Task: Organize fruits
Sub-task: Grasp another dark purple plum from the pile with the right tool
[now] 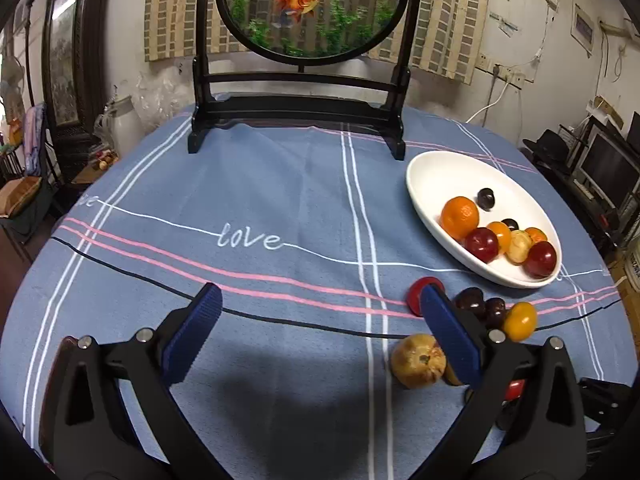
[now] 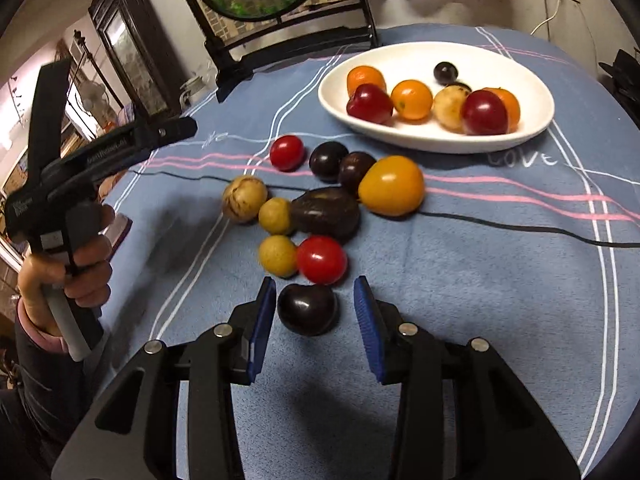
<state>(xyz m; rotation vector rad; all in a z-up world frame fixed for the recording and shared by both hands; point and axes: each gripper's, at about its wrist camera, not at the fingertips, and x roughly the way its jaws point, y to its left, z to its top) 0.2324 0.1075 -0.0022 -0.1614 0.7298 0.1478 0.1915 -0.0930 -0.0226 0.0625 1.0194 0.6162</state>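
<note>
A white oval plate (image 2: 528, 132) holds several fruits: oranges, red plums, a dark grape and a pale fruit. It also shows in the left wrist view (image 1: 432, 176). Loose fruits lie on the blue cloth in front of it. My right gripper (image 2: 316, 304) is open, its jaws either side of a dark plum (image 2: 307, 309) on the cloth, not touching it. Just beyond lie a red tomato (image 2: 322, 259) and a yellow fruit (image 2: 277, 255). My left gripper (image 1: 320, 312) is open and empty above the cloth, left of a tan wrinkled fruit (image 1: 416, 360). It shows from the side in the right wrist view (image 2: 176, 128).
A dark wooden stand with a round goldfish screen (image 1: 312, 8) stands at the table's back. A large orange-yellow fruit (image 2: 391, 185), a dark avocado-like fruit (image 2: 326, 212), dark plums and a red tomato (image 2: 286, 152) lie between my right gripper and the plate.
</note>
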